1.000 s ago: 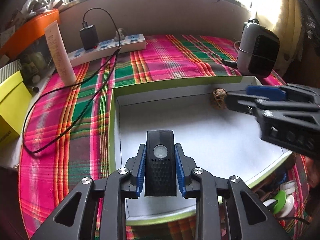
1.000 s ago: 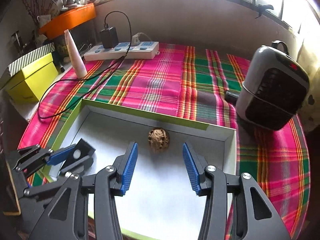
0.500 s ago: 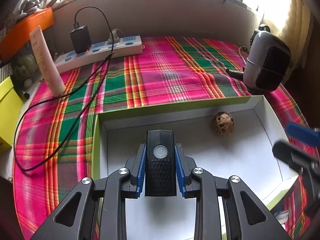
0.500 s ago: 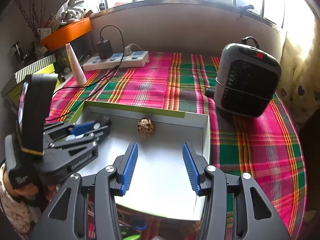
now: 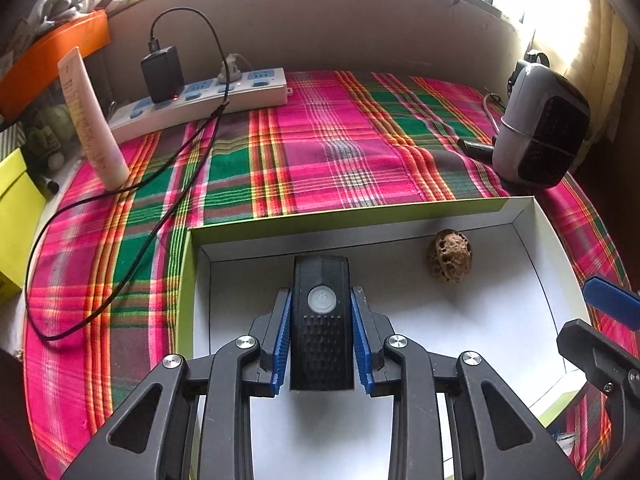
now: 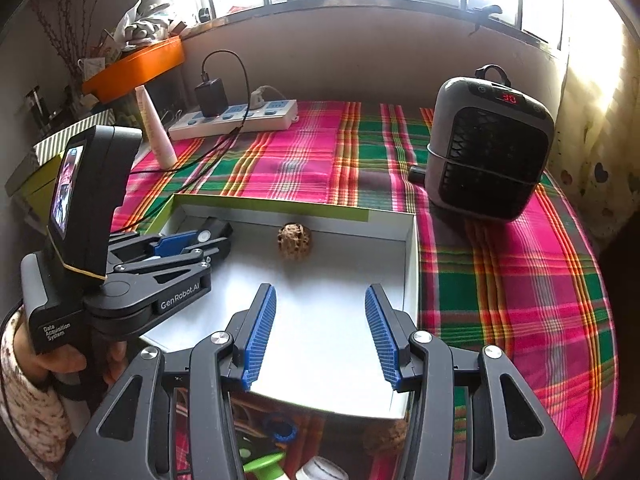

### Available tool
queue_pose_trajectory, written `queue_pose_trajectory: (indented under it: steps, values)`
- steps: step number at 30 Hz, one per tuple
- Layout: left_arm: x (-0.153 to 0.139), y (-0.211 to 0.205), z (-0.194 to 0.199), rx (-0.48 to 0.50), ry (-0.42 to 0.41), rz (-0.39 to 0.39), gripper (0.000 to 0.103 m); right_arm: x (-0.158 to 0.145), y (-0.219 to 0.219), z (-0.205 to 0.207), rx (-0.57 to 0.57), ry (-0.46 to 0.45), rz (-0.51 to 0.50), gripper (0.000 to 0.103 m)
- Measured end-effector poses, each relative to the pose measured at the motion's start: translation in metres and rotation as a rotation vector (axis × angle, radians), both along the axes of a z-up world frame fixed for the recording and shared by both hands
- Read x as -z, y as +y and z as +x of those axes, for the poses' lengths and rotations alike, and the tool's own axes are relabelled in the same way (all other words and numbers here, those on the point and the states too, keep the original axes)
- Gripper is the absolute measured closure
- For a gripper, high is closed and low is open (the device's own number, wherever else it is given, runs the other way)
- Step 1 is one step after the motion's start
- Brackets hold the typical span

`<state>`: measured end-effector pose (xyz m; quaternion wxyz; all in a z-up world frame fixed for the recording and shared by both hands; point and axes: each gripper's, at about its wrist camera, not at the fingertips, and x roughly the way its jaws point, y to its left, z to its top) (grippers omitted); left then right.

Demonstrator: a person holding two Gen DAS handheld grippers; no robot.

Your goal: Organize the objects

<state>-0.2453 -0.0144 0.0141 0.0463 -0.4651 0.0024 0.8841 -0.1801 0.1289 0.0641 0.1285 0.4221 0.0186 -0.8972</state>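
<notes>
Obscured items first. In the right wrist view, the clutter past the near edge of the box, at 6 o'clock, is screened by my own frame. I make out a blue ring (image 6: 280, 428) and a green and white piece (image 6: 266, 464), both blurred and not identifiable. In that view the left tongs cover most of the black lamp; only its far end and grey button show. In the left wrist view the right tongs are cut by the picture edge at 3 o'clock, with one blue pad visible.

Left tongs (image 5: 321, 291): nearly closed, blue ribbed pads against both long sides of the slim black rectangular lamp with the round grey button (image 5: 322, 340). The jaws have just been opening a little, with the lamp between them and the pads touching it near their tips. A hand (image 6: 114, 360) in a speckled sleeve grips the handle.

Right tongs (image 6: 320, 288): spread wide, nothing between the pads, nothing touched. They hang over the near half of the box floor.

Lamp location: over the shallow white cardboard box with green outer walls (image 5: 360, 210), toward its far left corner. I cannot tell whether its far end touches the floor. Its long axis runs 6 to 12 o'clock in the left wrist view, in line with the fingers, button face towards the camera.

A brown pitted walnut (image 5: 450, 256) lies on the box floor at 2 o'clock from the lamp, near the far wall and apart from both tongs. The box sits on a pink and green plaid cloth (image 5: 320, 152).
</notes>
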Motion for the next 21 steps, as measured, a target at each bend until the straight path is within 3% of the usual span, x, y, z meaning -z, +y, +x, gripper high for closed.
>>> queue_pose_trajectory:
  steps: [17,21]
  values:
    - [-0.028,-0.01,0.056,-0.001,0.079,0.043,0.068,0.004,0.0,0.025,-0.009,0.015,-0.043,0.055]
    - [-0.036,-0.01,0.075,-0.004,0.118,0.018,0.068,0.005,0.0,0.035,-0.019,0.025,-0.051,0.055]
